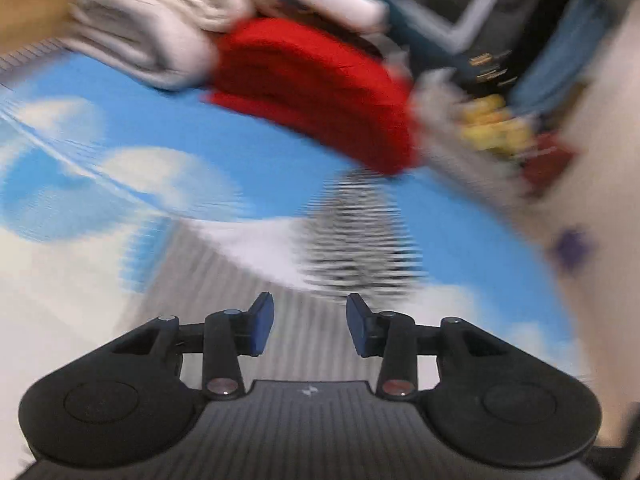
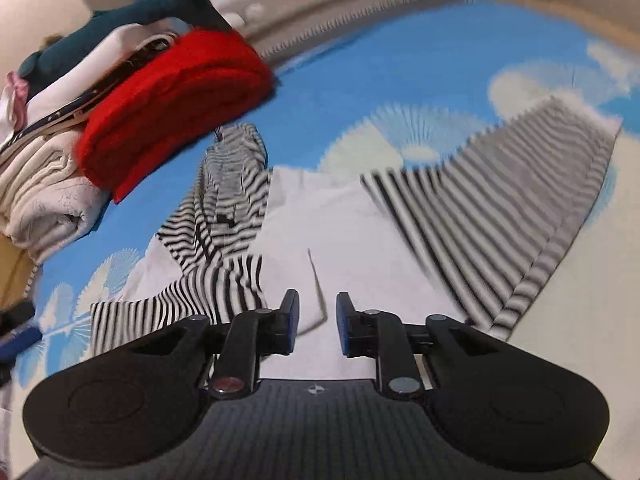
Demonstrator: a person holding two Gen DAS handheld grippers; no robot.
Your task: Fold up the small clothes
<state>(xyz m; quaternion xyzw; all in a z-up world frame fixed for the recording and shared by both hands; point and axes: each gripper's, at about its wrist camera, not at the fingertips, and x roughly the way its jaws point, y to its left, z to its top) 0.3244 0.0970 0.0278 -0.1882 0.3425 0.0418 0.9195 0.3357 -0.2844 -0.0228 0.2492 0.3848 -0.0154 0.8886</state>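
Two fisheye views looked down along black two-finger grippers at a bed sheet printed with blue sky and white clouds (image 2: 360, 68).

From the right wrist camera, the right gripper (image 2: 317, 322) sat at the bottom centre, its blue-padded jaws a narrow gap apart with nothing between them. Just past the tips lay a white garment with black-and-white striped sleeves (image 2: 340, 224), spread flat across the middle of the frame. One striped sleeve (image 2: 500, 216) fanned out to the right, blurred. The other striped sleeve (image 2: 224, 216) was crumpled in folds at centre left, reaching toward the lower left. A thin dark line, perhaps a thread or a seam, ran down the white cloth toward the gap in the jaws. At the upper left a folded red knitted garment (image 2: 176, 100) rested against a stack of folded cream and white clothes (image 2: 48, 192), with a dark teal soft shape behind them.

From the left wrist camera, heavily blurred, the left gripper (image 1: 310, 326) sat at the bottom centre with its jaws moderately apart and empty. Striped cloth lay beyond them at centre, too smeared to make out. The red garment (image 1: 320, 92) filled the upper middle, the folded white clothes (image 1: 152, 24) the upper left.
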